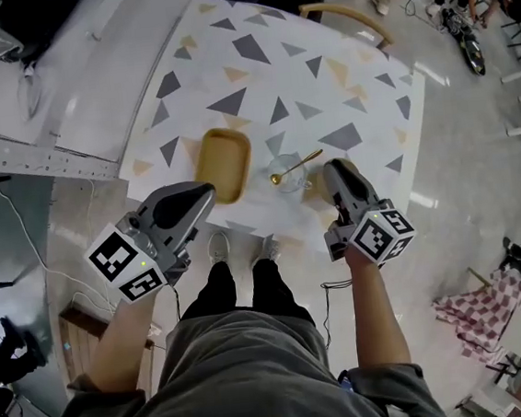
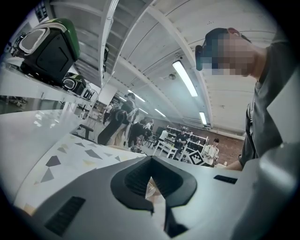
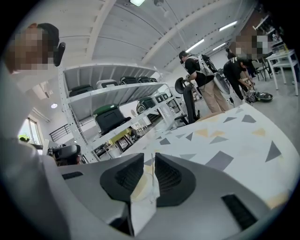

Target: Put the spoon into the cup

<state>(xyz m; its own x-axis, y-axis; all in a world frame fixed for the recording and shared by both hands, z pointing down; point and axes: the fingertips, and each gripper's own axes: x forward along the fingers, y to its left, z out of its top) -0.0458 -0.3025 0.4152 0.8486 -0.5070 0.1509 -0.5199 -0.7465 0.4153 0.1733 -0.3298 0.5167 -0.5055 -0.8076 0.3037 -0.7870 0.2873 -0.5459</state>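
Thin gold metal spoon [image 1: 298,167]. Rests with its round end down in the clear round glass cup [image 1: 295,187], handle leaning over the rim and sticking out to the far right of the cup. Free of both grippers.

Under the cup, a white table top dotted with grey and tan triangles [image 1: 322,85]. Just left of the cup, a flat yellow-brown tray with rounded corners [image 1: 223,163].

Near and to the right of the cup, the right gripper [image 1: 335,169], jaws squeezed together on nothing. Near and to the left of the cup, past the tray, the left gripper [image 1: 205,192], jaws pressed together as well, nothing between them.

Nearer than the cup, below the table edge, two white shoes [image 1: 218,247]. Far beyond the cup, the curved wooden back of a chair [image 1: 346,13].
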